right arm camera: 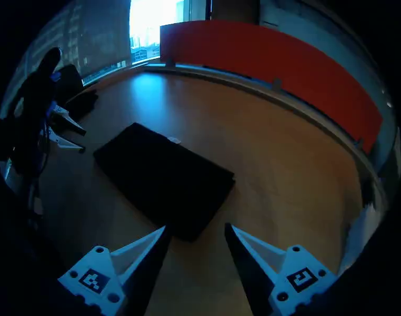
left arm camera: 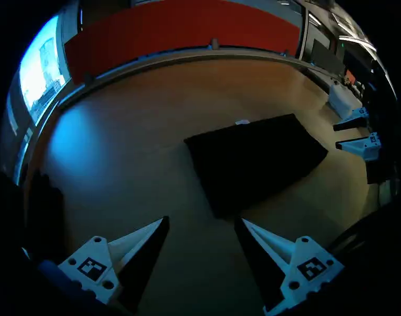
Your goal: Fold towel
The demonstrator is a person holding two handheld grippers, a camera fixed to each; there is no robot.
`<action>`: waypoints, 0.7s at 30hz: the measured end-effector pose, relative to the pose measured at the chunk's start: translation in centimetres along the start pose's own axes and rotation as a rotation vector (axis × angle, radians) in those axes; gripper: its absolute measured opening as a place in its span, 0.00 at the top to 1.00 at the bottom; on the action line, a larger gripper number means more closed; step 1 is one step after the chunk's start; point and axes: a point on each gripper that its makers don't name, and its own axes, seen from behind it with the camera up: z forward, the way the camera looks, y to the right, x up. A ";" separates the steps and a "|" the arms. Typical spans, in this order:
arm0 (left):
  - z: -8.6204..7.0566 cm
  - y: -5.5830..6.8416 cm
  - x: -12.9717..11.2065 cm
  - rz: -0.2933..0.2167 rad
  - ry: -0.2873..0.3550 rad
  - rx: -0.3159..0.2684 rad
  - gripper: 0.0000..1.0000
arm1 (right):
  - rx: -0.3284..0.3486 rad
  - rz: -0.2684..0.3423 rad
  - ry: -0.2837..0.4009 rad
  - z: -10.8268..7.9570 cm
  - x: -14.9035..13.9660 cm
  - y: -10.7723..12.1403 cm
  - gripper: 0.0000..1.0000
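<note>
Two handheld grippers hover over a wooden table, neither touching anything. The left gripper (left arm camera: 201, 220) has its two white-and-black fingers spread apart and empty, their tips just short of a near corner of the towel (left arm camera: 258, 158). The right gripper (right arm camera: 196, 227) is likewise spread and empty, its tips close to a corner of the towel as seen from its side.

The towel is dark, almost black. It lies flat near the middle of the table (left arm camera: 121, 158) as a tidy rectangle, with a small white tag (right arm camera: 173, 140) at its far edge. Its edges look thick and squared, which suggests it is already folded at least once. Whether another fold is wanted cannot be told. With both grippers clear of it, the job looks either finished or between folds.

The tabletop is smooth, pale wood. Behind it runs a low red partition (right arm camera: 284, 63), and beyond that a bright window (right arm camera: 153, 21) lights an otherwise dim room.
</note>
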 end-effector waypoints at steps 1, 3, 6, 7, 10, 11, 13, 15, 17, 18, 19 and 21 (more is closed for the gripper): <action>-0.1 -0.1 -0.2 -0.005 0.001 0.004 0.09 | 0.004 -0.004 -0.001 0.0 0.0 0.0 0.23; -0.4 -0.3 -0.5 -0.017 0.004 0.014 0.09 | 0.014 -0.014 -0.004 0.1 0.0 -0.1 0.23; -0.9 -0.7 -0.9 -0.037 0.010 0.030 0.09 | 0.030 -0.031 -0.010 0.3 0.0 -0.3 0.23; -1.1 -0.8 -1.1 -0.045 0.012 0.034 0.09 | 0.034 -0.037 -0.011 0.4 0.0 -0.3 0.23; -1.5 -0.9 -1.5 -0.070 0.019 0.043 0.09 | 0.048 -0.054 -0.014 0.6 0.1 -0.5 0.23; -1.7 -1.0 -1.6 -0.079 0.022 0.046 0.09 | 0.053 -0.059 -0.015 0.7 0.2 -0.5 0.23; -1.9 -1.0 -1.8 -0.092 0.025 0.051 0.09 | 0.061 -0.066 -0.016 0.8 0.2 -0.6 0.23; -2.1 -1.1 -2.1 -0.103 0.027 0.057 0.09 | 0.069 -0.073 -0.017 1.0 0.3 -0.7 0.23; -2.4 -1.2 -2.3 -0.109 0.029 0.064 0.09 | 0.076 -0.080 -0.019 1.1 0.2 -0.8 0.23; -2.5 -1.2 -2.4 -0.112 0.030 0.066 0.09 | 0.079 -0.084 -0.020 1.2 0.2 -0.8 0.23; -2.6 -1.3 -2.5 -0.114 0.031 0.069 0.09 | 0.082 -0.089 -0.022 1.3 0.1 -0.8 0.23; -2.9 -1.3 -2.8 -0.120 0.033 0.074 0.09 | 0.089 -0.100 -0.027 1.4 -0.2 -0.8 0.23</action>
